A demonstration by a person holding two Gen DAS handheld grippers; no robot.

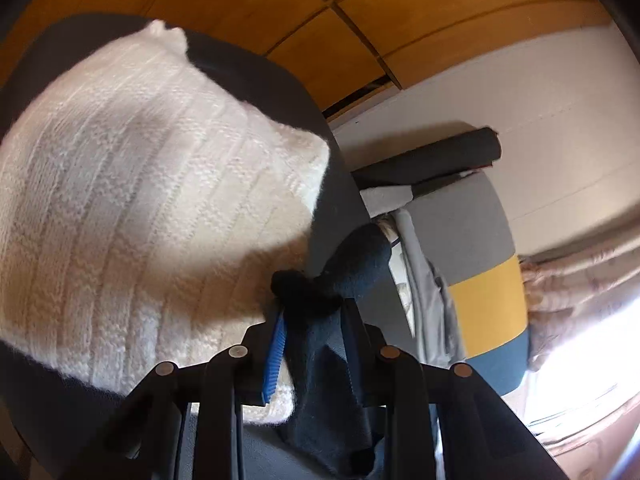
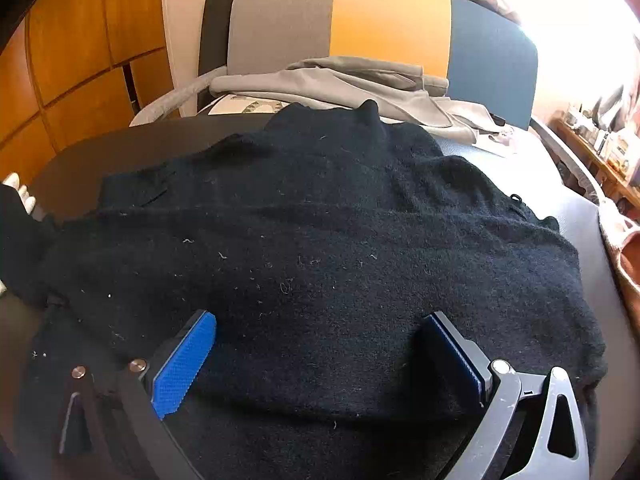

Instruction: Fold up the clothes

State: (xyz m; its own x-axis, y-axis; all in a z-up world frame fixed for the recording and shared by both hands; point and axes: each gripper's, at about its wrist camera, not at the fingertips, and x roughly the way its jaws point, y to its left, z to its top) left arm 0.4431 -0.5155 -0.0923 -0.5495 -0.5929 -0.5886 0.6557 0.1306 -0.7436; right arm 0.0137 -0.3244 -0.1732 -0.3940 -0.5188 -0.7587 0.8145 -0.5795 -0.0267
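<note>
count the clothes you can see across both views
3. White knit sweater lies on the dark table, left wrist view. Black sweater is spread on the table, one end pinched in the left tongs. Grey garment is heaped behind it. More may be hidden.

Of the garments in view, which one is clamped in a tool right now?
The black sweater: the left tool pinches a bunch of it. The white knit and grey garment lie untouched.

Black tongs, ribbed blue pads.
</note>
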